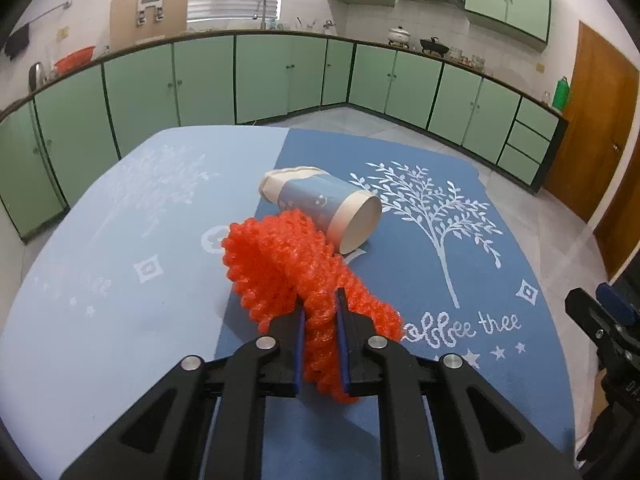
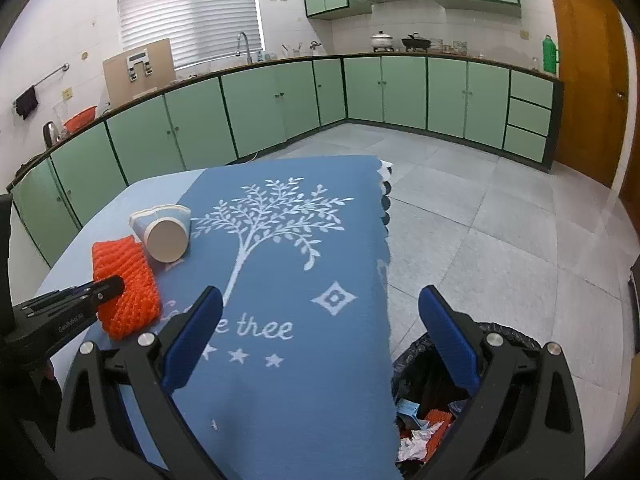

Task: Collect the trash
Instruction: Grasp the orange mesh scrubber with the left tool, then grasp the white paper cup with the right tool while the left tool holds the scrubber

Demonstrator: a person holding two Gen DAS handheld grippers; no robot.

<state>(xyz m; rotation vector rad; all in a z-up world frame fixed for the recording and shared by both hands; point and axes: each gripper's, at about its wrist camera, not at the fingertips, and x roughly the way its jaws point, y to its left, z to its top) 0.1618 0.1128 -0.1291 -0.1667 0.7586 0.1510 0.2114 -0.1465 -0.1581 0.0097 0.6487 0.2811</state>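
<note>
My left gripper is shut on an orange foam net, which lies bunched on the blue tablecloth. A blue and white paper cup lies on its side just beyond the net, touching it. In the right wrist view the net and the cup sit at the left, with the left gripper's fingers on the net. My right gripper is open and empty above the table's right edge.
A black-lined trash bin with crumpled paper and orange scraps stands on the floor below the table's right edge. Green kitchen cabinets line the far walls. A wooden door is at right. My right gripper shows at the left wrist view's right edge.
</note>
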